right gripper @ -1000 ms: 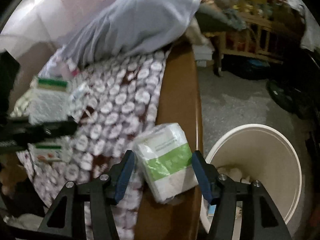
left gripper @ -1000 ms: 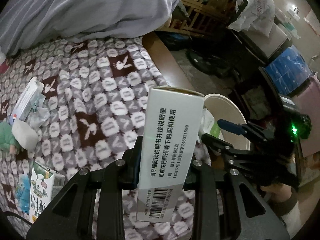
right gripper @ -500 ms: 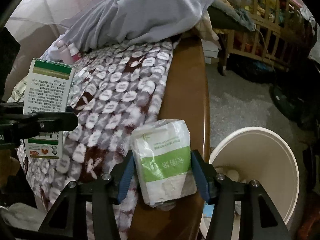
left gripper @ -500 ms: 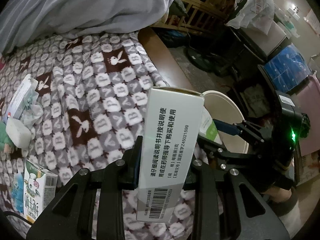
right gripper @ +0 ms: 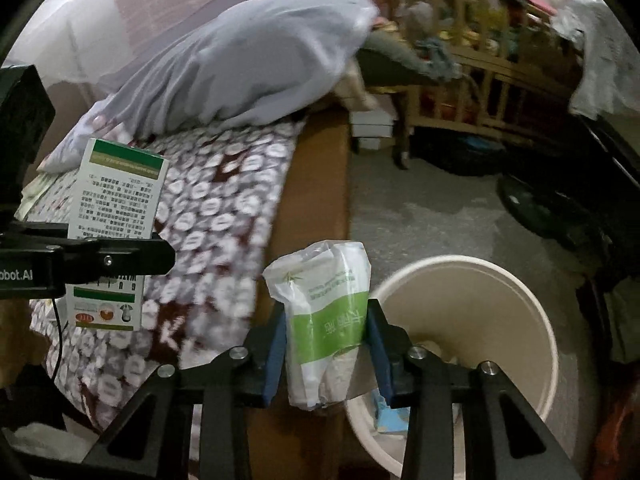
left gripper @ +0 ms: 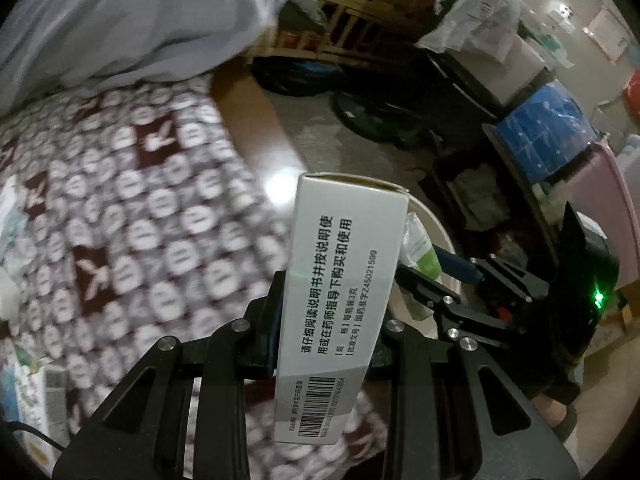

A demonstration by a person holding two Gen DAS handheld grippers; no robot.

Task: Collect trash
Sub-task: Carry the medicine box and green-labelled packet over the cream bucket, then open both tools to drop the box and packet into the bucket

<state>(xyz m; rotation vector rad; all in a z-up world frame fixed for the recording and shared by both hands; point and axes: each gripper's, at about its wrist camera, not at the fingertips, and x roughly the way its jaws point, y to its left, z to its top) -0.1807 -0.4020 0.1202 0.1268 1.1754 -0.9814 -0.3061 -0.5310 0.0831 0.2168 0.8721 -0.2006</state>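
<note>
A: Bedding status? Patterned bedspread (left gripper: pixel 140 220) fills the left of frame, grey pillow (right gripper: pixel 248 76) upper left, wooden bed edge (right gripper: pixel 316 200) centre.

B: Confirmed. Left claw (left gripper: pixel 332 316) is clenched on an upright white medicine box (left gripper: pixel 340 280).

A: Right claw (right gripper: pixel 326 344)?

B: Its jaws have just been closing; both pads now press the green-and-white packet (right gripper: pixel 324 320), centre frame. Cream bin (right gripper: pixel 532 300) stands on the floor, lower right.
</note>
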